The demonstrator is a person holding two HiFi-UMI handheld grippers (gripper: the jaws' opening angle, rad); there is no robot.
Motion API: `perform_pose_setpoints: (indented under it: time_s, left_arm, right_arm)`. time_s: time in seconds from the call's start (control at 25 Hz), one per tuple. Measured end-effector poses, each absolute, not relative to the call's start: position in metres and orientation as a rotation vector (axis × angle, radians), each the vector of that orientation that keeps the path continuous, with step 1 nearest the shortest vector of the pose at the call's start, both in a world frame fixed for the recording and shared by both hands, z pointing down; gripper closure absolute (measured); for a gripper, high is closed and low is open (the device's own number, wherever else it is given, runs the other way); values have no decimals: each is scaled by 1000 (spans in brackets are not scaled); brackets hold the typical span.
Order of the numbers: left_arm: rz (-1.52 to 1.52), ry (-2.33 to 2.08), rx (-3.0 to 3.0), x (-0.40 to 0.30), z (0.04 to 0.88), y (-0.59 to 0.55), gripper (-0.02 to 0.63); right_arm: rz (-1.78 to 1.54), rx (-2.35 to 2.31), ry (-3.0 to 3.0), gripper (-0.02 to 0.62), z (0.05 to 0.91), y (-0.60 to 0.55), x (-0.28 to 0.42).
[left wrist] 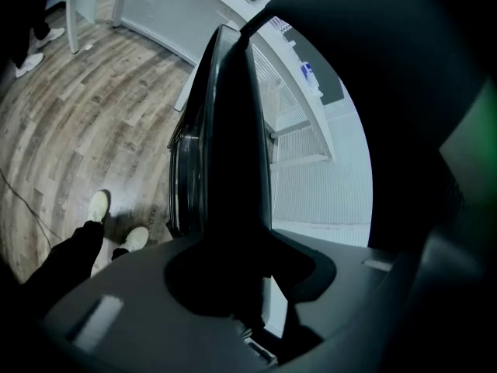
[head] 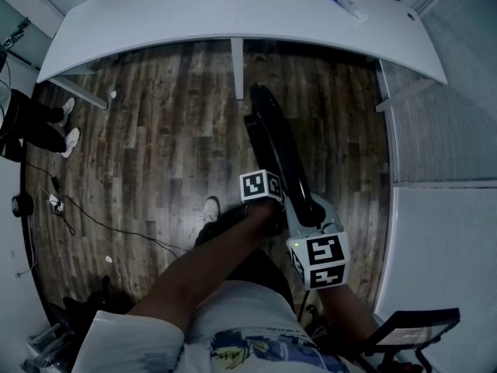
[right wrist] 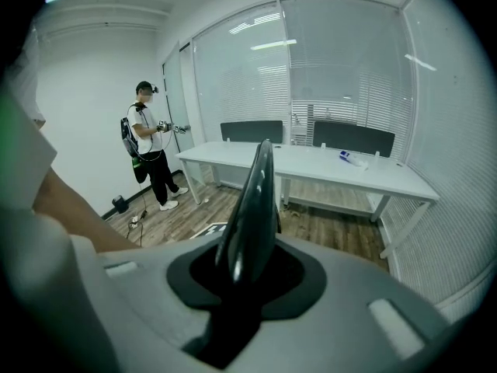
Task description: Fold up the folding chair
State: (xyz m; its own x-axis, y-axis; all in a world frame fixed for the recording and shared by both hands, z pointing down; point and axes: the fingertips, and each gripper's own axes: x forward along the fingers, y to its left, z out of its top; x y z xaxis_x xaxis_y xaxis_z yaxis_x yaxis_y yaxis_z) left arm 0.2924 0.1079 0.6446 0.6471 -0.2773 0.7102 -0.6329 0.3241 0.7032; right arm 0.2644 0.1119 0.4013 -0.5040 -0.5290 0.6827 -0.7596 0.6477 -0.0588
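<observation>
While my left gripper [left wrist: 231,280] and right gripper [right wrist: 241,280] clamp the folding chair [head: 276,134], I should hold it upright, clear of the table [head: 194,14].

The left gripper [left wrist: 233,282] has its jaws clamped on the black folding chair [left wrist: 229,130], whose narrow edge rises up the centre of the frame. Wood floor [left wrist: 85,123] fills the left, with two pale shoes [left wrist: 99,207] at lower left.
</observation>
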Motion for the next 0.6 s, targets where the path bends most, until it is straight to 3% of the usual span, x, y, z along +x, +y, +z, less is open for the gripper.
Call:
perform_pose_setpoints:
  time_s: [0.6]
  left_arm:
    - [124, -956, 1135, 179, 642, 68, 477]
  right_arm:
    - [392, 762, -2252, 518, 401, 70, 143]
